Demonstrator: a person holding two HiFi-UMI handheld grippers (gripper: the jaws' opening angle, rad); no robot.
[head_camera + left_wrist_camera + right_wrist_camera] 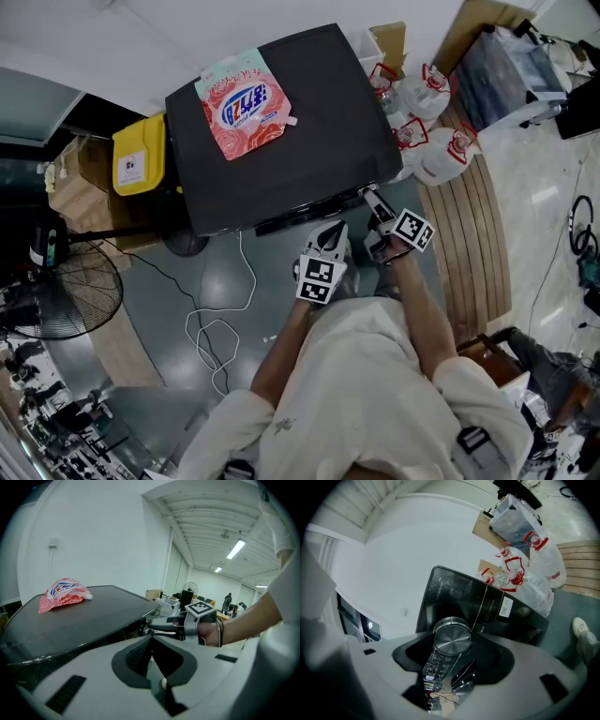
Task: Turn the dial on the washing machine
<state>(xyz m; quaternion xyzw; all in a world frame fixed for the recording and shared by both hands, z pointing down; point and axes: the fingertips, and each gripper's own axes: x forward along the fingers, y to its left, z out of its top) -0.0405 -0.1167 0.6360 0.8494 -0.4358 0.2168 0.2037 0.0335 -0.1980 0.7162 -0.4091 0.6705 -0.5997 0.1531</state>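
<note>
**Right gripper on the washing machine's dial, left gripper standing by**

The washing machine (pixel 281 141), a black top-loader seen from above in the head view, fills the middle of the scene. Its front edge faces the person, so the controls lie within easy reach of both hands. A pink detergent pouch (pixel 244 103) lies flat on the lid, well clear of the front edge and out of the way of the work. The right gripper (pixel 375 201) reaches to the front control panel (pixel 487 606) and points slightly downward. Its own view is tilted, which suggests a rolled wrist, the posture a turning motion calls for. The left gripper (pixel 330 234) hovers just beside it, short of the machine. Its jaws are pressed together on nothing, and it seems to have no part in this step. The dial (pixel 451 638), a round brushed-metal knob on the front panel, sits squarely between the right gripper's jaws. The jaws stand fairly wide and appear to pinch its rim on both sides, the hold needed for a wrist roll to carry the knob round
</note>
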